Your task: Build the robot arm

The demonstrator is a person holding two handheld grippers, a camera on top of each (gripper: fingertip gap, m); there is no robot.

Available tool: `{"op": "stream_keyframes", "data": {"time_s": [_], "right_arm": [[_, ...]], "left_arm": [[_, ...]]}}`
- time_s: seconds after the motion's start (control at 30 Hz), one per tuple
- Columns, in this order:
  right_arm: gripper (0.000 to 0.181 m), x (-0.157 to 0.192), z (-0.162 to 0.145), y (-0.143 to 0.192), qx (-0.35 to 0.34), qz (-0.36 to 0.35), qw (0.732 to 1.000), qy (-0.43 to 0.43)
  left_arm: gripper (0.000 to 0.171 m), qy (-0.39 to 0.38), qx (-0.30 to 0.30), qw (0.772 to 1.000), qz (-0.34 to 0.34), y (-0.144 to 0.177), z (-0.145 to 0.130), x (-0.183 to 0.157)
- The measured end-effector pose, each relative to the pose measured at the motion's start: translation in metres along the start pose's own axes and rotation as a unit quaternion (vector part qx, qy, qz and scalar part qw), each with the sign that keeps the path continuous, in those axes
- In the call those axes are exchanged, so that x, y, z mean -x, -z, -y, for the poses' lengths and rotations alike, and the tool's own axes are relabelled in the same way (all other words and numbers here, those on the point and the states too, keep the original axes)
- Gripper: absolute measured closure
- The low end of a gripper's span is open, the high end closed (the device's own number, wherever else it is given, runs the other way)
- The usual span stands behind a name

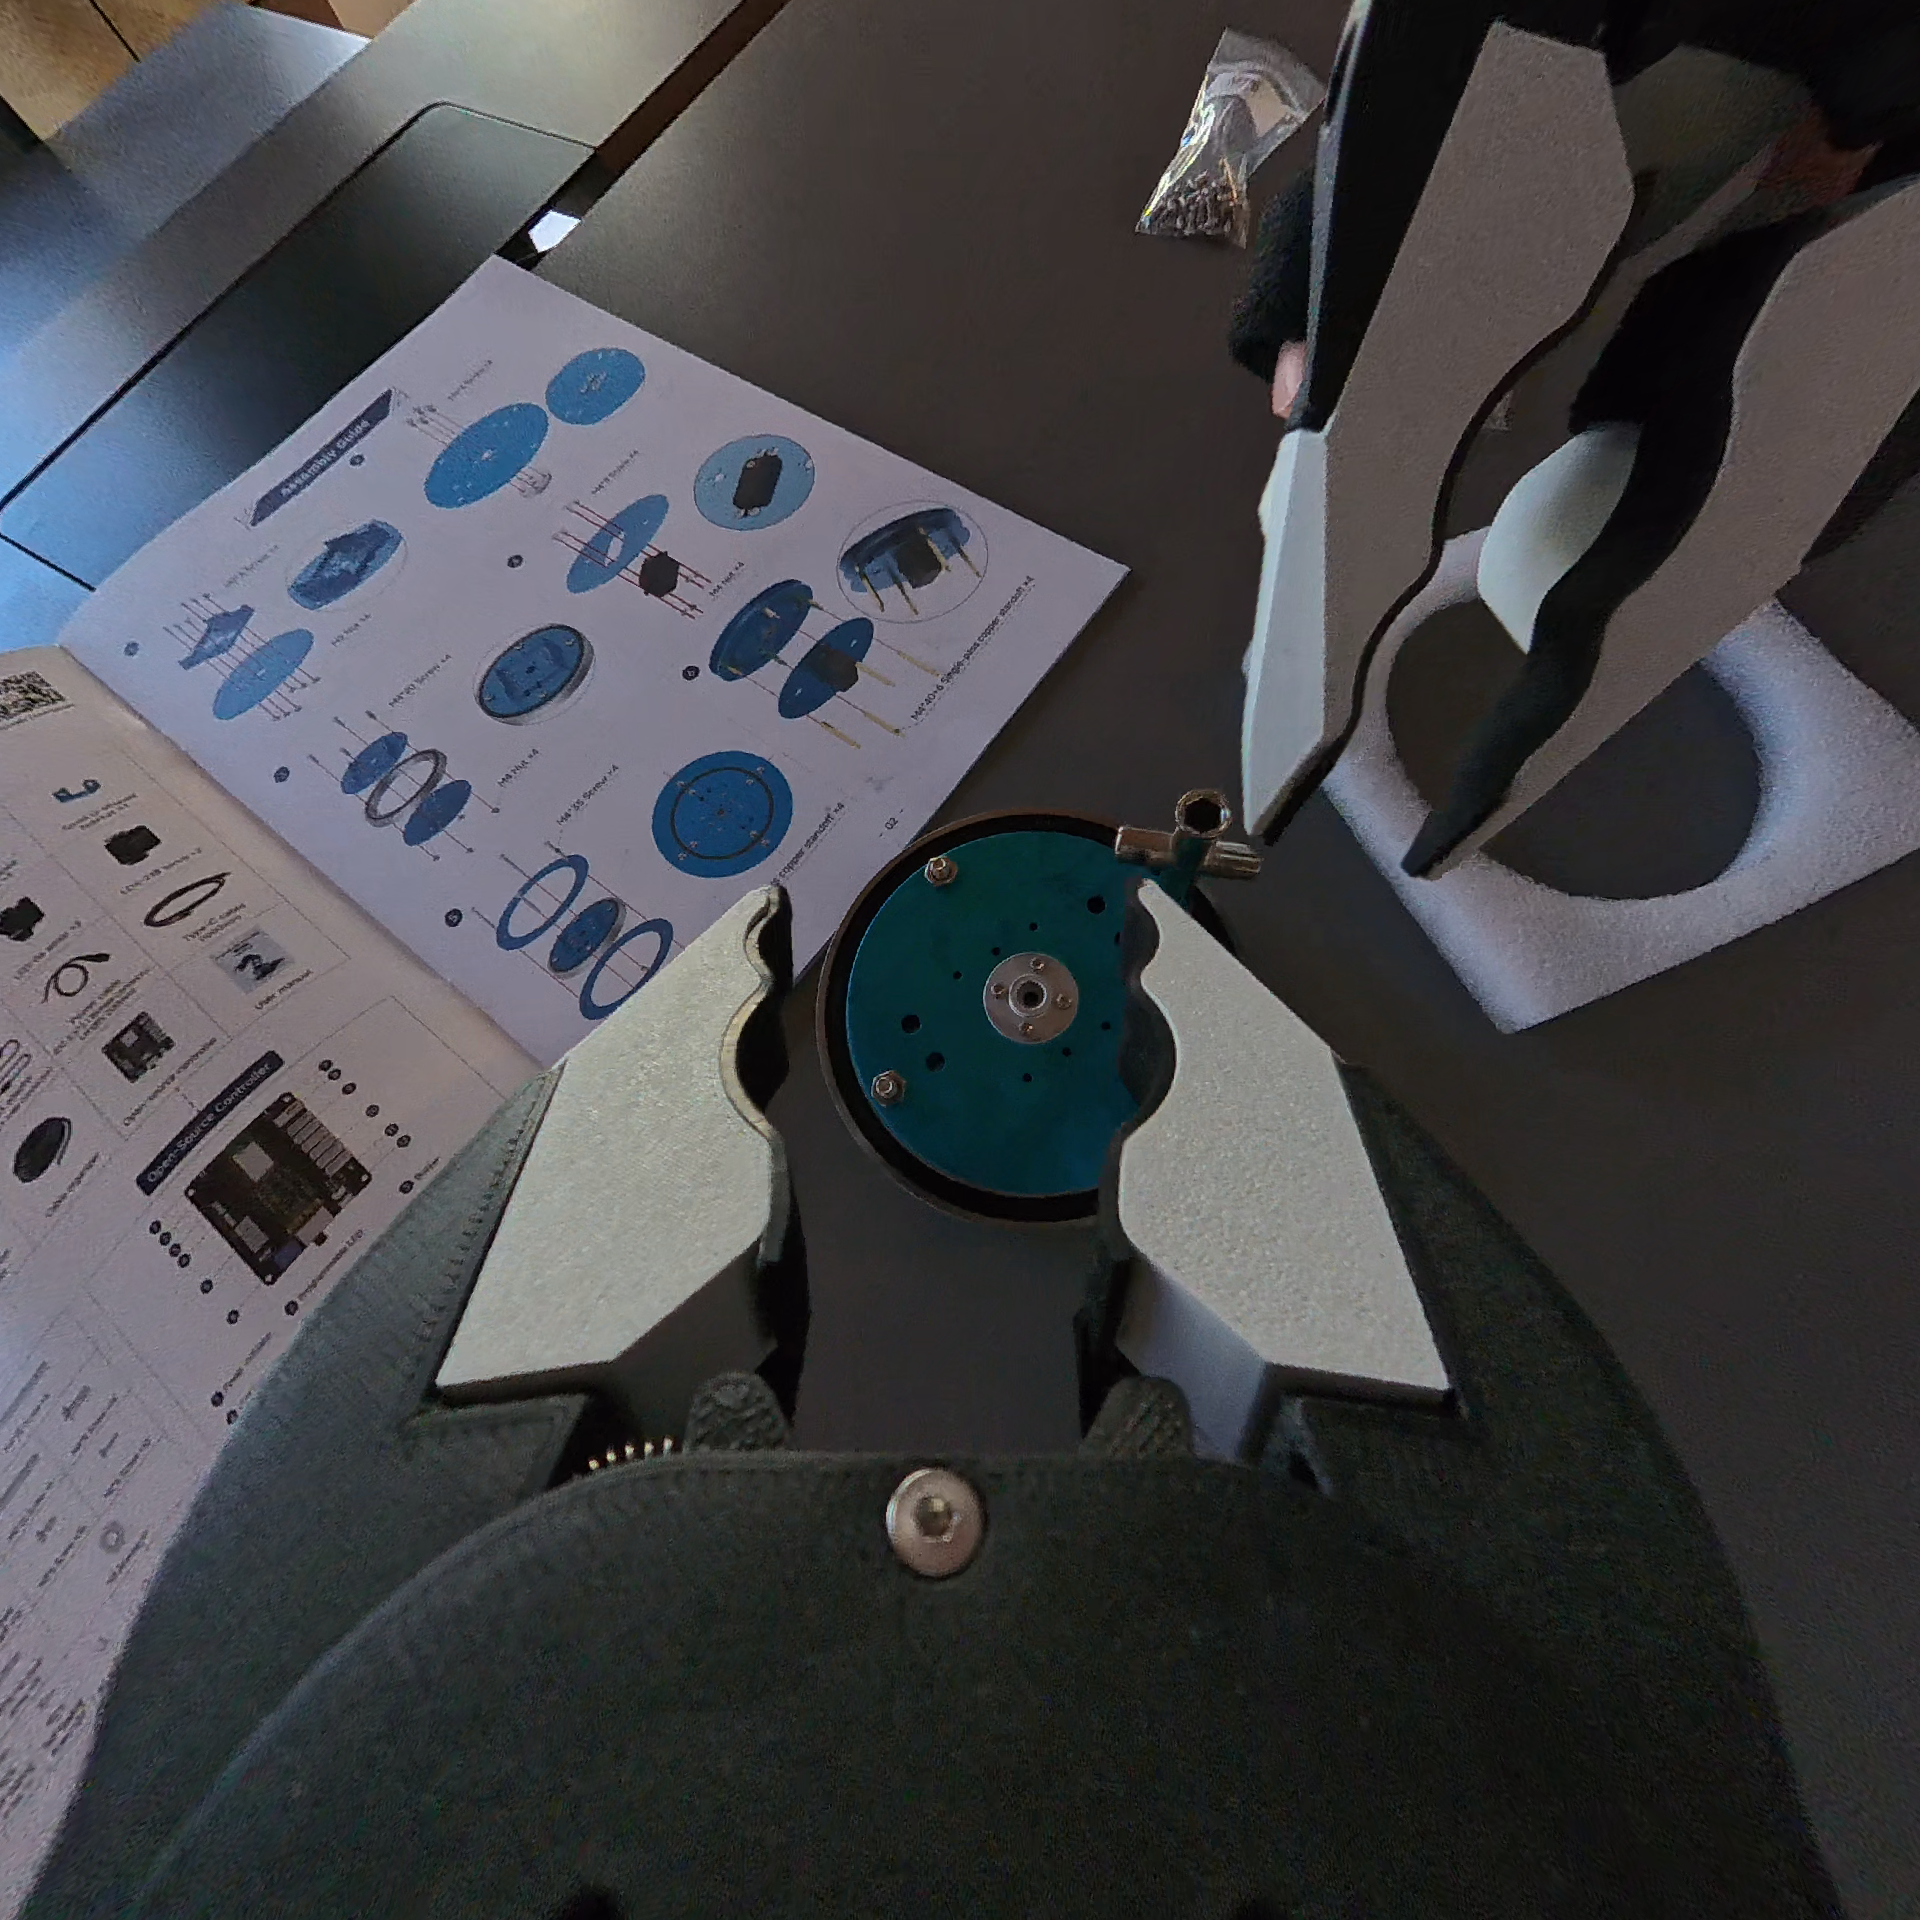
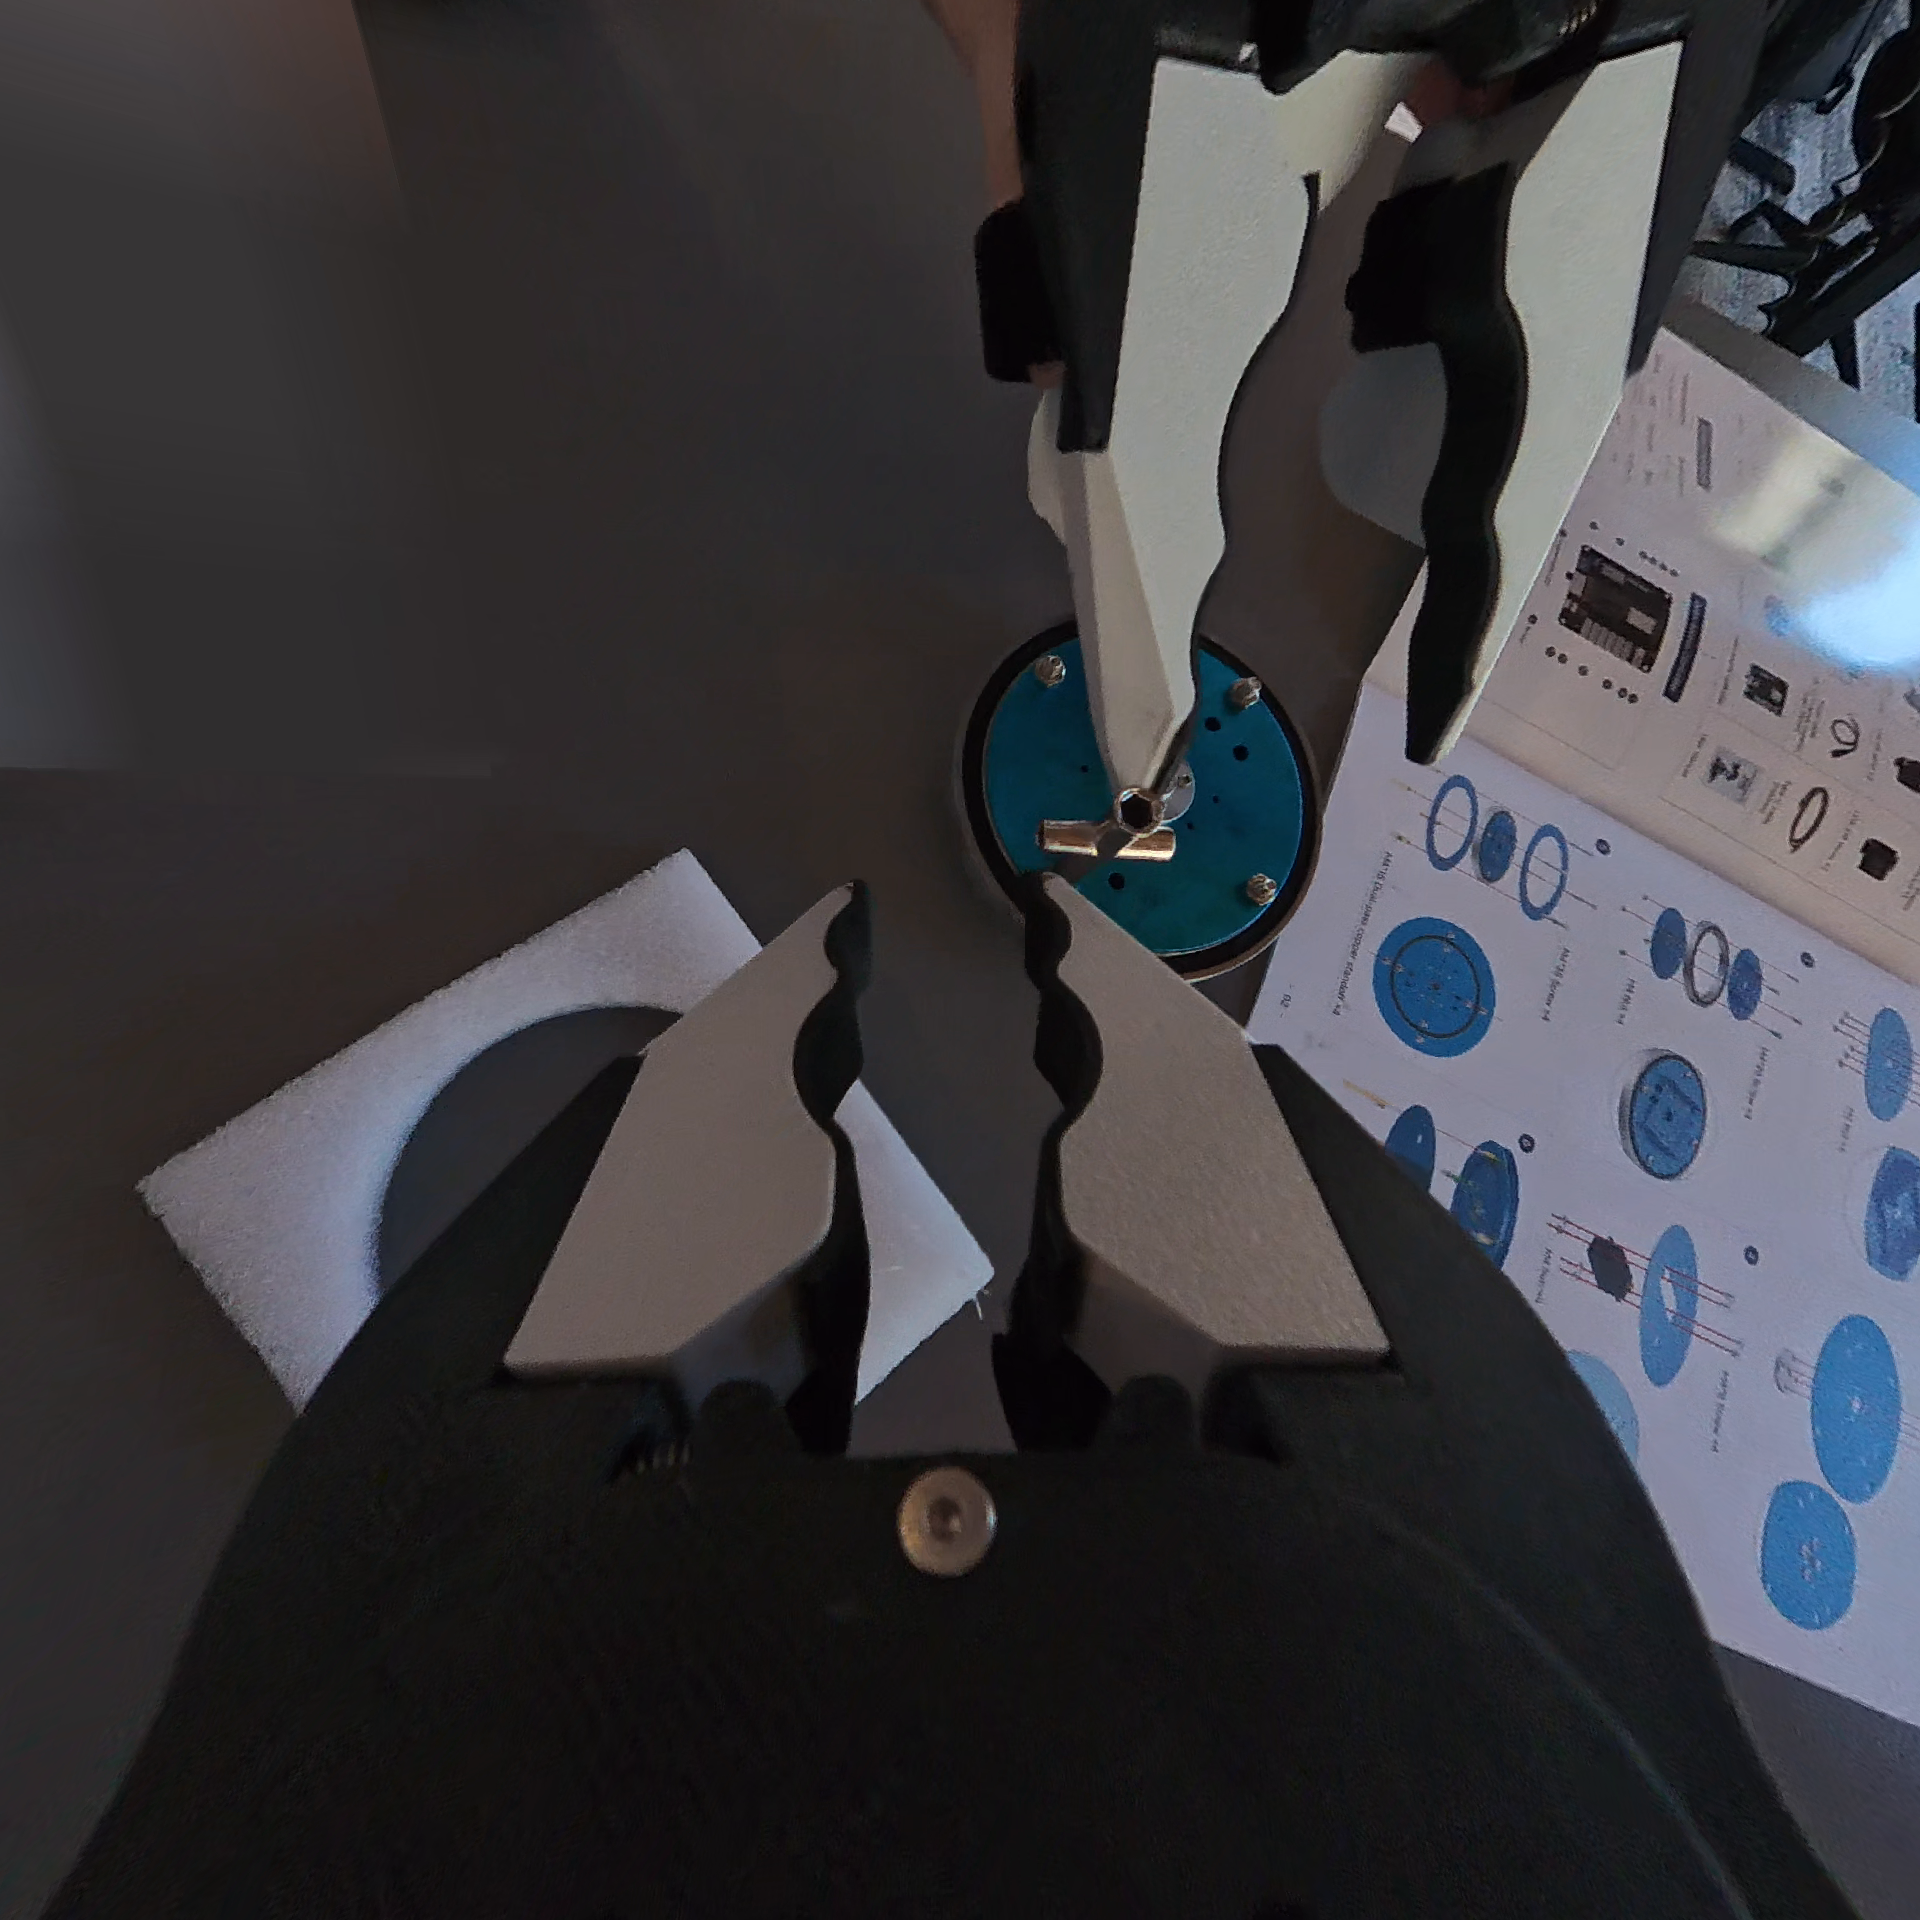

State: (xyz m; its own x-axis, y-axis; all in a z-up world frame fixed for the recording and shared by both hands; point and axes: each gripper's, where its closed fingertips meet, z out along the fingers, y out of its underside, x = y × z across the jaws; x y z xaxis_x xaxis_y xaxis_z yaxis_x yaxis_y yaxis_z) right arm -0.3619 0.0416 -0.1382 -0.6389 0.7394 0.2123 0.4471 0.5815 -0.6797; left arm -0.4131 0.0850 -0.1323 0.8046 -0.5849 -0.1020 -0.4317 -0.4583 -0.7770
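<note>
A round blue disc (image 1: 966,1091) with nuts on its face and a silver hub lies in a black-rimmed base on the dark table. It also shows in the right wrist view (image 2: 1236,821). A small silver cross-shaped socket wrench (image 1: 1184,844) (image 2: 1117,828) stands on the disc's edge. My left gripper (image 1: 956,899) (image 2: 1278,769) is open and empty, just above the disc, with one fingertip (image 2: 1127,727) close behind the wrench. My right gripper (image 2: 951,888) (image 1: 1340,842) is open and empty, its tips just short of the wrench.
An open printed manual (image 1: 623,623) (image 2: 1662,1039) lies beside the disc. A white foam block (image 1: 1662,914) (image 2: 291,1195) with a round cut-out lies under the right gripper. A clear bag of screws (image 1: 1216,156) lies farther back. A dark flat panel (image 1: 260,343) is at the far left. About 4 cm separates my left fingertips from the round blue disc (image 1: 966,1091).
</note>
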Motion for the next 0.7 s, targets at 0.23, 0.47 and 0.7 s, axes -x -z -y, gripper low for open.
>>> {"op": "stream_keyframes", "data": {"time_s": [0.23, 0.47, 0.7], "right_arm": [[0.15, 0.004, 0.007, -0.008, -0.009, 0.002, 1.0, 0.018], [0.143, -0.02, -0.002, 0.013, -0.025, -0.028, 0.999, -0.001], [0.129, -0.02, 0.0, -0.004, -0.036, -0.008, 0.999, -0.002]], "left_arm": [[0.109, 0.002, 0.008, 1.0, 0.005, -0.006, -0.003, 0.001], [0.089, 0.017, -0.013, 0.999, -0.046, 0.015, 0.007, -0.012], [0.083, -0.02, 0.007, 0.999, -0.025, 0.001, 0.009, -0.025]]}}
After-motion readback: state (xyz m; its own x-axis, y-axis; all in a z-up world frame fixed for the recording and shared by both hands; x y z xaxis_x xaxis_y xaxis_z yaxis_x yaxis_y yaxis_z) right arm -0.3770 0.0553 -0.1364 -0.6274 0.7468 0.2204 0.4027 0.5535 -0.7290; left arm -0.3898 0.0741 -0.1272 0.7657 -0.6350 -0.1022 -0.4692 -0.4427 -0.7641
